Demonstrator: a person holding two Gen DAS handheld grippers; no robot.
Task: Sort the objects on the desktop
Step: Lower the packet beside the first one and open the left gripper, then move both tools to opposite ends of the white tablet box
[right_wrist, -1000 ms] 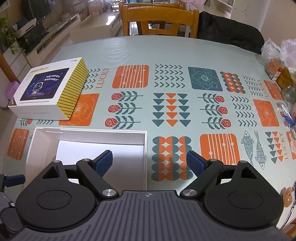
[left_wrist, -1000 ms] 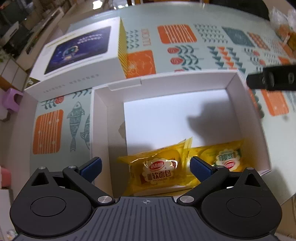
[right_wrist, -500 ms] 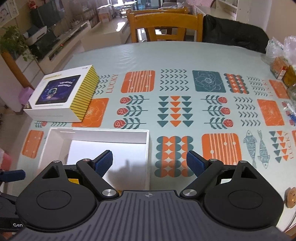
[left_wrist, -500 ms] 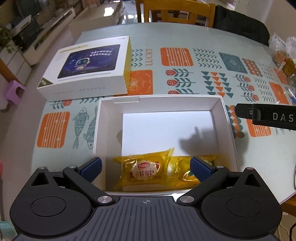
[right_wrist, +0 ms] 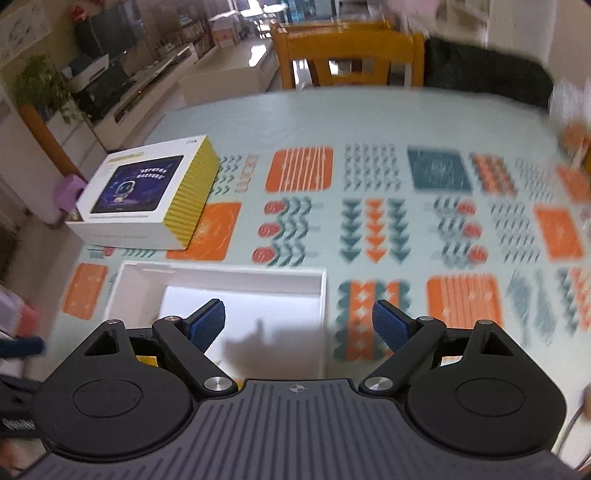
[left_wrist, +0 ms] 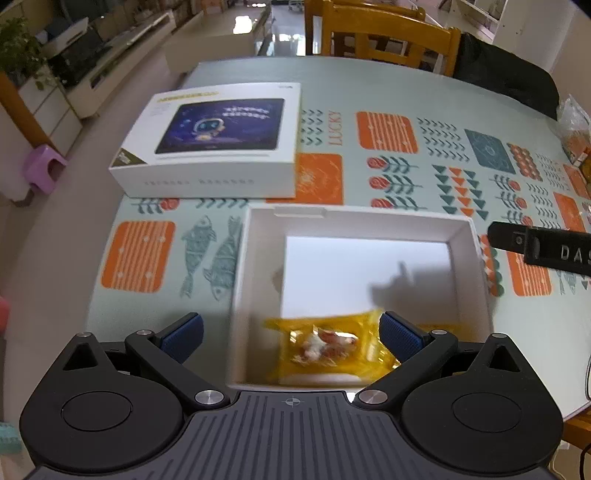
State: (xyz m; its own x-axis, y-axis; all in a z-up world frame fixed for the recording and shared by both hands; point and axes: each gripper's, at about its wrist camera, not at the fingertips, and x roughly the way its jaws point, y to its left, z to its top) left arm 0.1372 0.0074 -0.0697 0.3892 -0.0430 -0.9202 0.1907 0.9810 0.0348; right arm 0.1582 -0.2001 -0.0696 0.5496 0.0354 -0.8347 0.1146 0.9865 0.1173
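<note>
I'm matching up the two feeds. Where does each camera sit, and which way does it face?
Left wrist: on the left claw, looking forward and down at the open white box holding yellow snack packs; its own open fingers show, plus the right claw's tip at the right edge.
Right wrist: on the right claw, looking across the patterned table to a wooden chair; its open fingers show.
Shared: white box, tablet box, table.

Looked like somebody's home, dining area opening into a living room. The table (left_wrist: 406,88) had a patterned cloth with fish and flowers, wooden chairs (left_wrist: 384,33) stood at the far side, and there was a TV unit (right_wrist: 107,92), a houseplant (right_wrist: 40,88) and a little purple stool (left_wrist: 42,166).
</note>
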